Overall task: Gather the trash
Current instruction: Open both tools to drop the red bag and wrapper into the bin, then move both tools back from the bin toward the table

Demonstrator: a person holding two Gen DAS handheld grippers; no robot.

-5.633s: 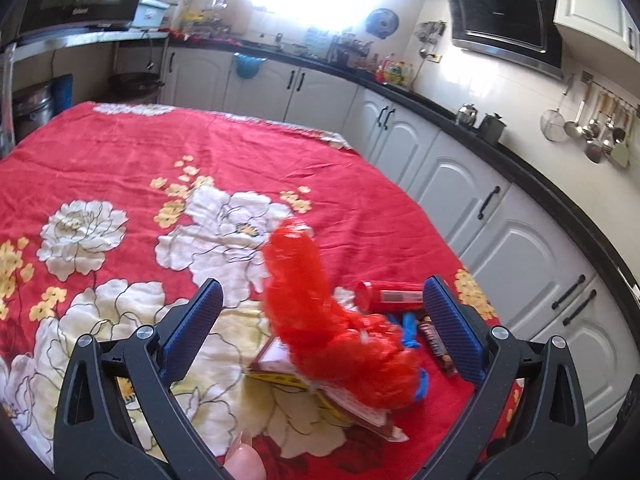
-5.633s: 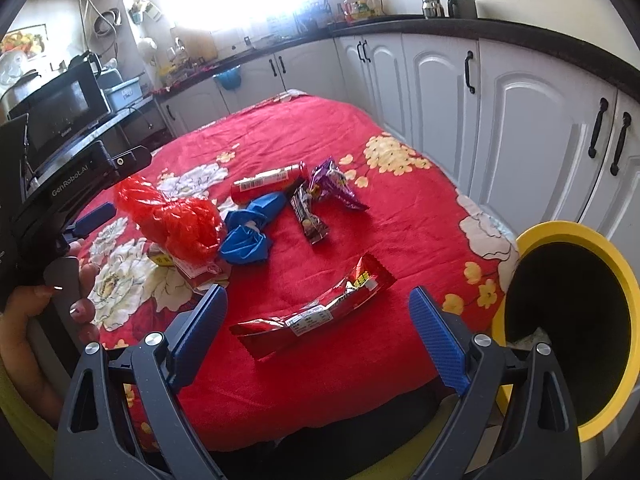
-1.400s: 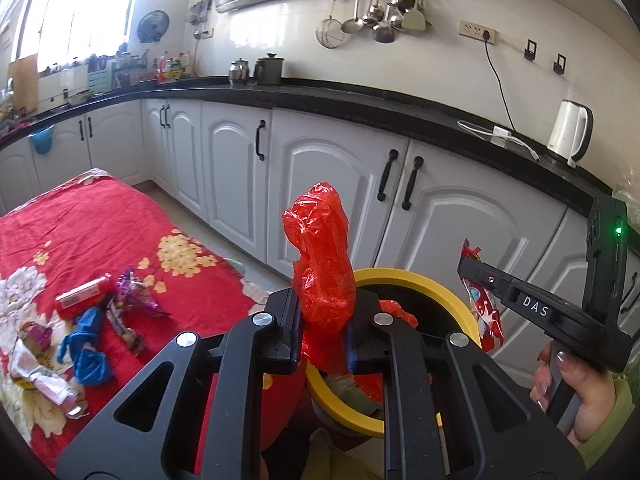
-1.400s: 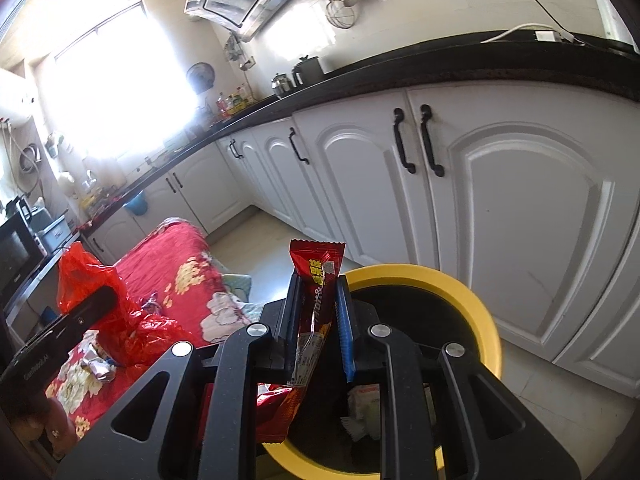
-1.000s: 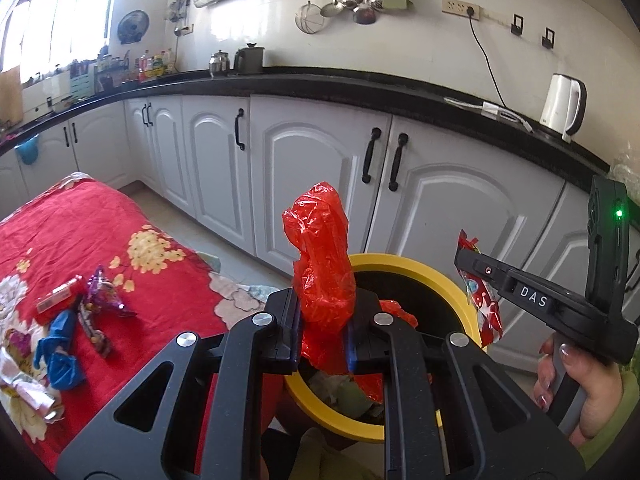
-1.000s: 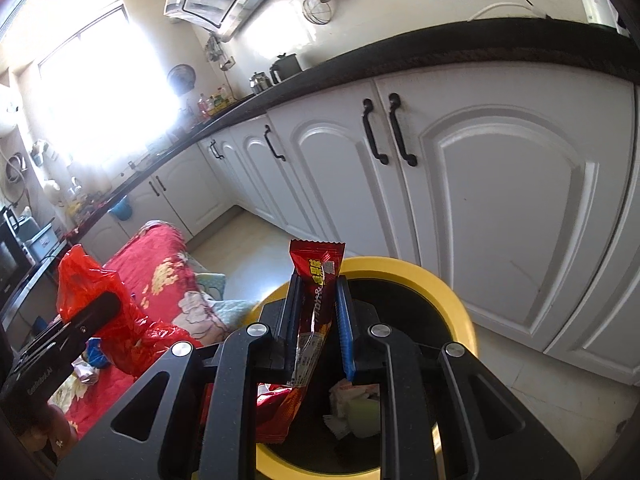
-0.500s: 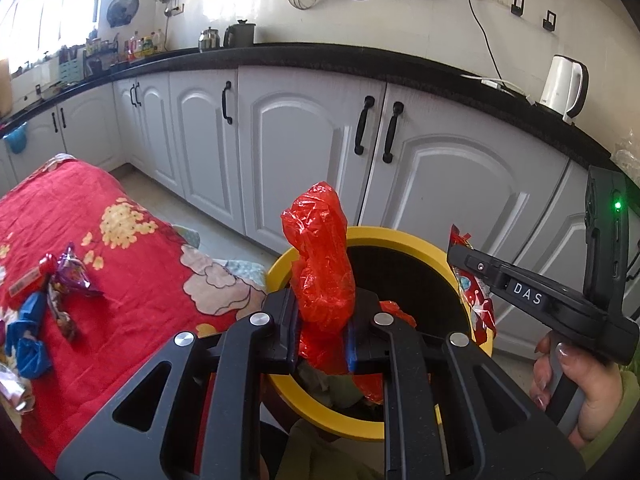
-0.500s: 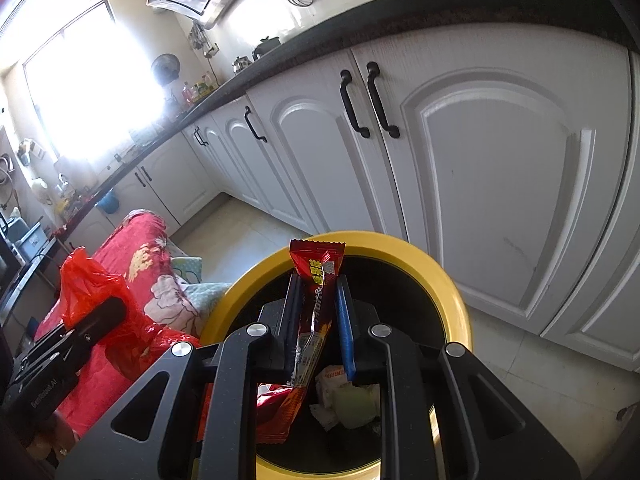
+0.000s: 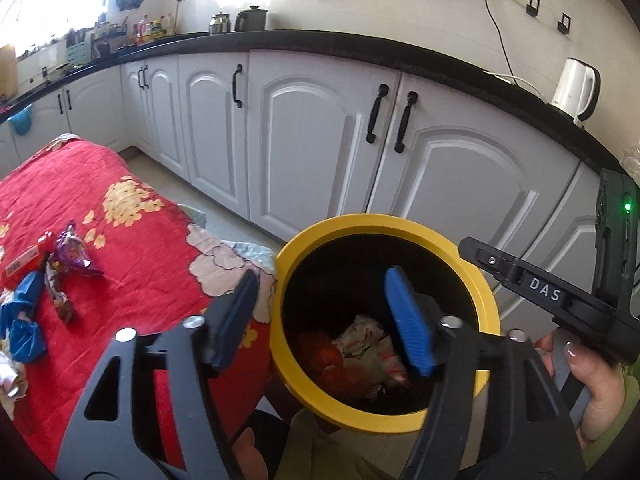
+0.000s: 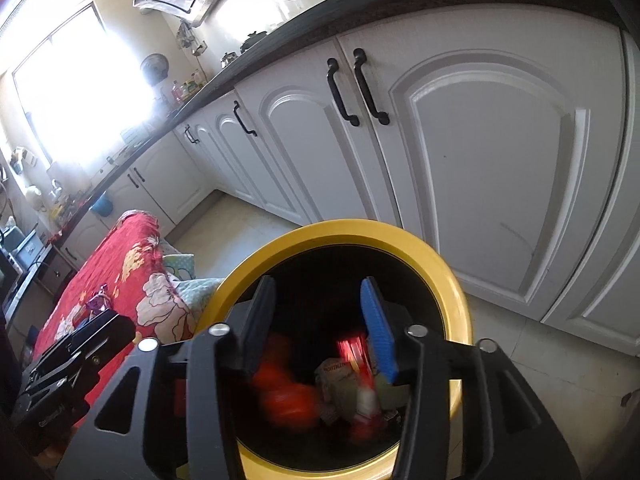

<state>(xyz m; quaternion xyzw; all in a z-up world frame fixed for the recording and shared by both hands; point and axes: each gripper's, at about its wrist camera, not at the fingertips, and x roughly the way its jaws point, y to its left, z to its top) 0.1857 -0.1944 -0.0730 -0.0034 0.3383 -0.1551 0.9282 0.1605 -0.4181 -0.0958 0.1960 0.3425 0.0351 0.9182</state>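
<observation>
Both grippers hang over the yellow-rimmed black trash bin (image 9: pixel 380 224), and the jaws of both are opening. My left gripper (image 9: pixel 324 320) has nothing between its fingers. Below it, the red plastic bag (image 9: pixel 324 360) lies in the bin on crumpled wrappers. My right gripper (image 10: pixel 318 320) is also empty. The red snack wrapper (image 10: pixel 356 360) is a blur dropping inside the bin (image 10: pixel 440 264), beside the blurred red bag (image 10: pixel 288 392). On the red floral table (image 9: pixel 132 272) lie a purple wrapper (image 9: pixel 74 252), a blue bag (image 9: pixel 24 312) and a red tube (image 9: pixel 24 256).
White cabinets with black handles (image 9: pixel 376 112) stand close behind the bin. A hand (image 9: pixel 588 380) holds the right gripper's black body (image 9: pixel 540 288) at the bin's right edge. The table's edge touches the bin's left side. A white kettle (image 9: pixel 576 88) sits on the counter.
Both grippers have gone from shut to open. The red bag has left the left jaws and the red wrapper the right jaws, and both have dropped into the bin.
</observation>
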